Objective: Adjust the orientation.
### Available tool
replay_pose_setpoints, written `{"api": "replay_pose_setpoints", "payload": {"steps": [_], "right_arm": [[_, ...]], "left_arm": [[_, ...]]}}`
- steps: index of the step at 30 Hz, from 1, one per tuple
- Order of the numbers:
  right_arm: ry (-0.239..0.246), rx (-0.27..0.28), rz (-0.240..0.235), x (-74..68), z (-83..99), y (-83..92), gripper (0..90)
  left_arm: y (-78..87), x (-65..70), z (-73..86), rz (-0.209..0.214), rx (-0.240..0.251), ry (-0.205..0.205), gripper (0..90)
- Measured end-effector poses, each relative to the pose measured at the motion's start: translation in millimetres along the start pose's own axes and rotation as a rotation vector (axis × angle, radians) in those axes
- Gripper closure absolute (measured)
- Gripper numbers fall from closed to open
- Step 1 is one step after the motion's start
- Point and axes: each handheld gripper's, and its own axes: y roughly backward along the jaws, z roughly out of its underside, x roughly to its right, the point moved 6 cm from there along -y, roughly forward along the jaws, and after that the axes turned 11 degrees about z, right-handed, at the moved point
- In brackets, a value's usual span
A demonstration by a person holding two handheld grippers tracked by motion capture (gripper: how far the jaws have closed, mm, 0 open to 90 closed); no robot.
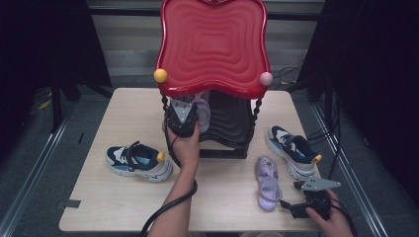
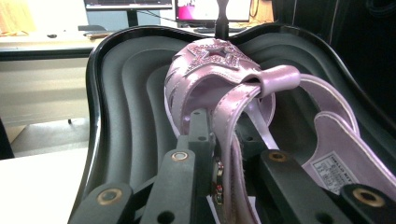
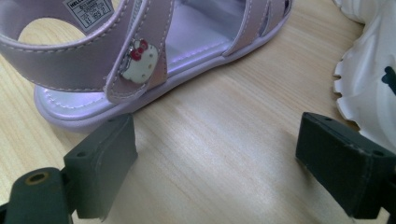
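Nearest me, the right gripper (image 3: 215,163) rests wide open, holding nothing, beside a pink sandal (image 1: 267,181) on the table (image 1: 123,108). Further back, the left gripper (image 2: 219,154) pinches the other sandal's strap (image 2: 231,121) over the black shelf (image 2: 121,93). Seemingly not yet seated; lower it flat before releasing.

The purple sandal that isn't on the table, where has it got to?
In the high view it sits on the black lower shelf under the red tray, its strap clamped by the left gripper. Purple sandal.
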Motion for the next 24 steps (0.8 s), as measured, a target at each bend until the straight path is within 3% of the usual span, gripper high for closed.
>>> {"api": "replay_pose_setpoints", "payload": {"steps": [5, 20, 24], "right_arm": [[0.005, 0.003, -0.003, -0.2, 0.1, 0.1, 11.6], [0.008, 0.000, -0.001, -0.5, 0.7, 0.8, 11.6], [0.009, 0.000, -0.001, -0.6, 0.8, 0.9, 11.6]], "left_arm": [[-7.2, -3.3, 6.0, -0.008, -0.014, 0.008, 80.2], [-5.0, -6.2, 13.5, -0.007, -0.046, -0.034, 78.7], [-2.9, -9.3, 12.1, -0.025, -0.056, -0.040, 69.7]]}}
